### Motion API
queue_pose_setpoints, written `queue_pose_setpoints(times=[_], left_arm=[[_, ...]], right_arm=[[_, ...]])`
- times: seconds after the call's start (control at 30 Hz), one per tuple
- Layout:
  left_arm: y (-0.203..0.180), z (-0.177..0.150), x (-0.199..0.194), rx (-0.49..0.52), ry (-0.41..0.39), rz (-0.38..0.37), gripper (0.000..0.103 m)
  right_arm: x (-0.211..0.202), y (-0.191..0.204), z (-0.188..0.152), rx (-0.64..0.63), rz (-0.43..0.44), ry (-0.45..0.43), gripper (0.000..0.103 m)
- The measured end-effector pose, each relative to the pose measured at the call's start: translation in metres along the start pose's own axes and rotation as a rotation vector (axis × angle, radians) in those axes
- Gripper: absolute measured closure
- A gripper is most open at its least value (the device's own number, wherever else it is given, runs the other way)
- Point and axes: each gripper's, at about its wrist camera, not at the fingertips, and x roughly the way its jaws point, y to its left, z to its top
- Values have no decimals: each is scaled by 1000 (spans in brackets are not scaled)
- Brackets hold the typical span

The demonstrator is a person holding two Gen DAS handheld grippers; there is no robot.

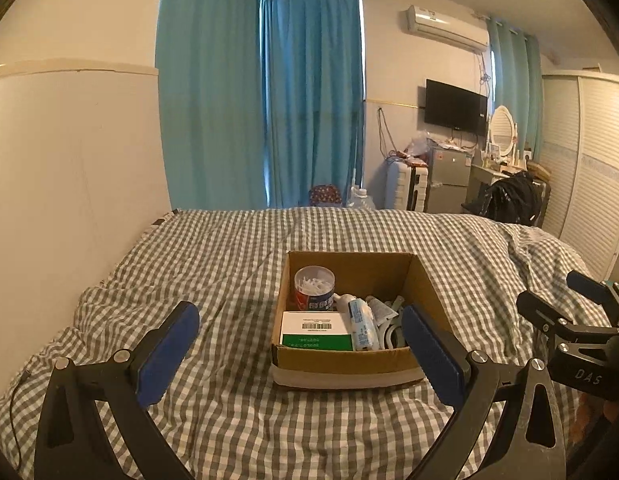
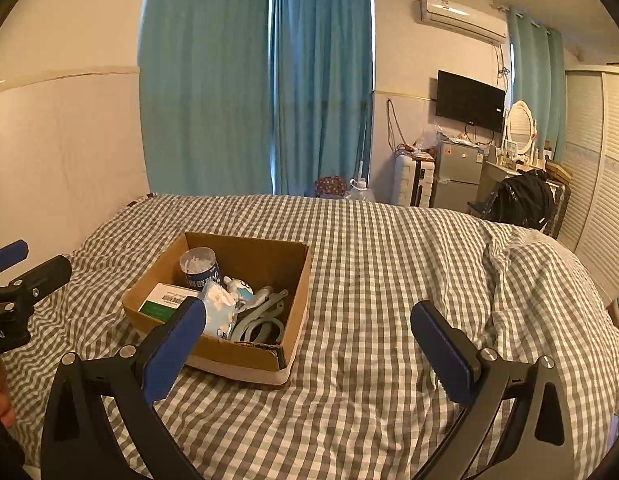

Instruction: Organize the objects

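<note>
Nearest, the left gripper (image 1: 300, 342) and right gripper (image 2: 308, 344) are held wide apart and empty above the bed (image 1: 229, 420). Mid-bed, a box (image 1: 341, 360) is seen, holding a carton (image 1: 315, 330), tub (image 1: 314, 288), tubes (image 1: 361, 320) and grey clips (image 2: 261, 320).

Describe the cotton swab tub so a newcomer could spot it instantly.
On the checked bed sits an open cardboard box. The tub stands upright in its far left corner, behind the green-and-white carton. It is the only round container, clear-topped, with white swabs showing.
</note>
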Motion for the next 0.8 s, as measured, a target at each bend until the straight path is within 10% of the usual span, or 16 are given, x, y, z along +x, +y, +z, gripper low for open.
queue_pose_setpoints(times=[0.8], left_arm=[[-1, -1, -2, -9, 12, -12, 0]], right_arm=[[-4, 10, 8, -18, -2, -9, 0]])
